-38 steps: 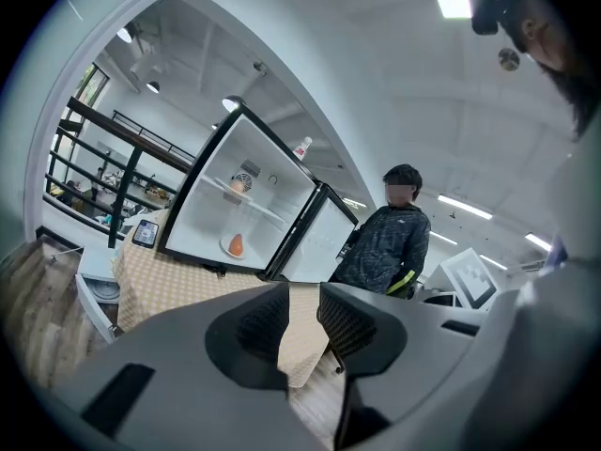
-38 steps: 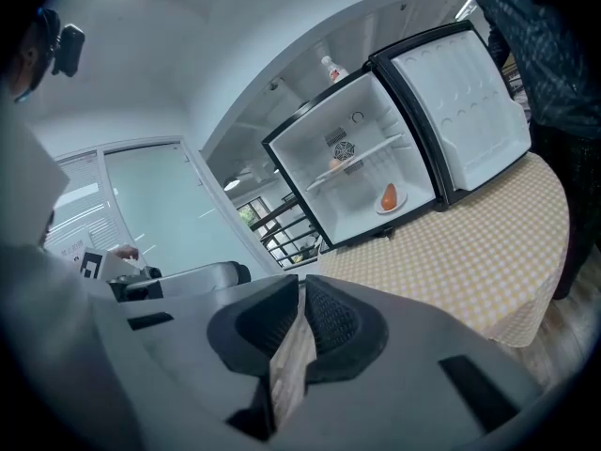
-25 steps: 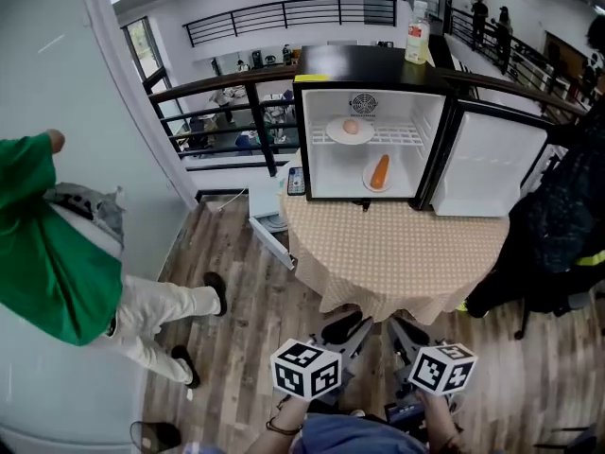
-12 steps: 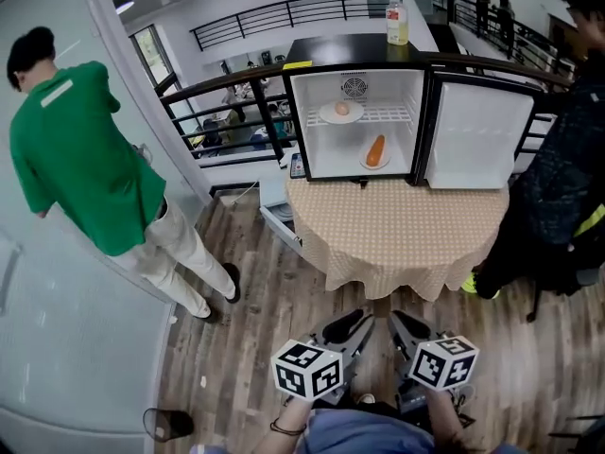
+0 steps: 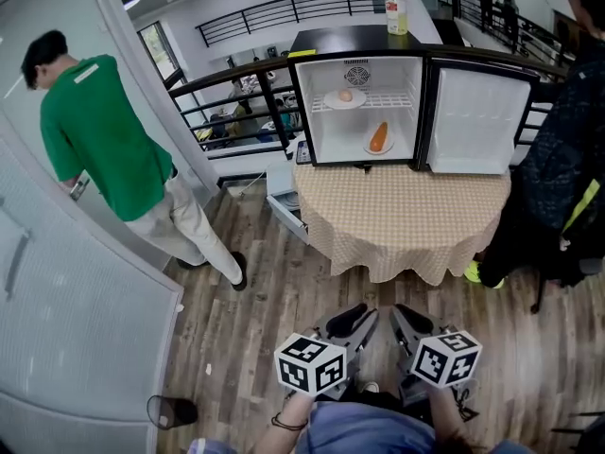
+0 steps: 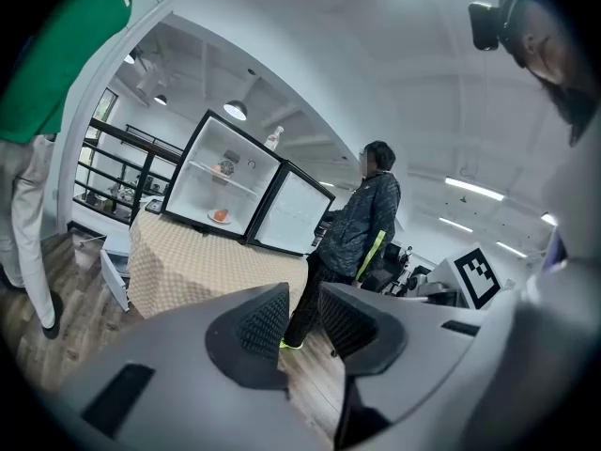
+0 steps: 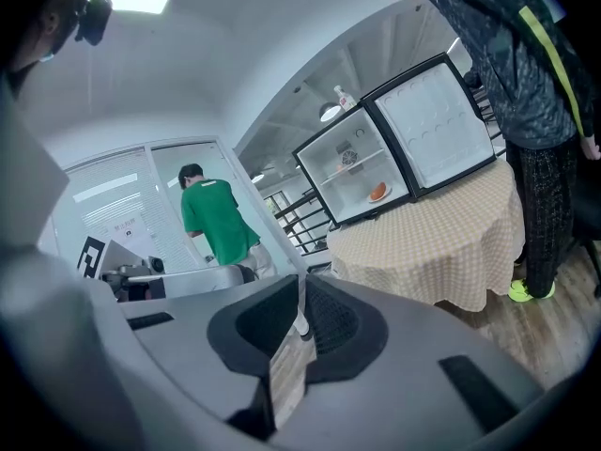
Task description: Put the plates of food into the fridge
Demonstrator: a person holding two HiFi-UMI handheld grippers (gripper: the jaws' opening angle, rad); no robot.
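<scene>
left gripper (image 6: pixel 302 313): my jaws stand a narrow gap apart, nothing between them.
right gripper (image 7: pixel 302 310): my jaws are almost together with only a slit left, nothing held.
fridge (image 5: pixel 359 38): open, on the table (image 5: pixel 406 225) at 12 o'clock in the head view.
top plate (image 5: pixel 345 99): on the fridge shelf.
low plate (image 5: pixel 378 142): on the fridge floor, with orange food.
head view alone: both my grippers low at 6 o'clock, well apart from the table.
left gripper view alone: dark-jacket person (image 6: pixel 362 224) at full height by the door.
bottle (image 5: pixel 393 6): on the fridge top, label too small to read.
</scene>
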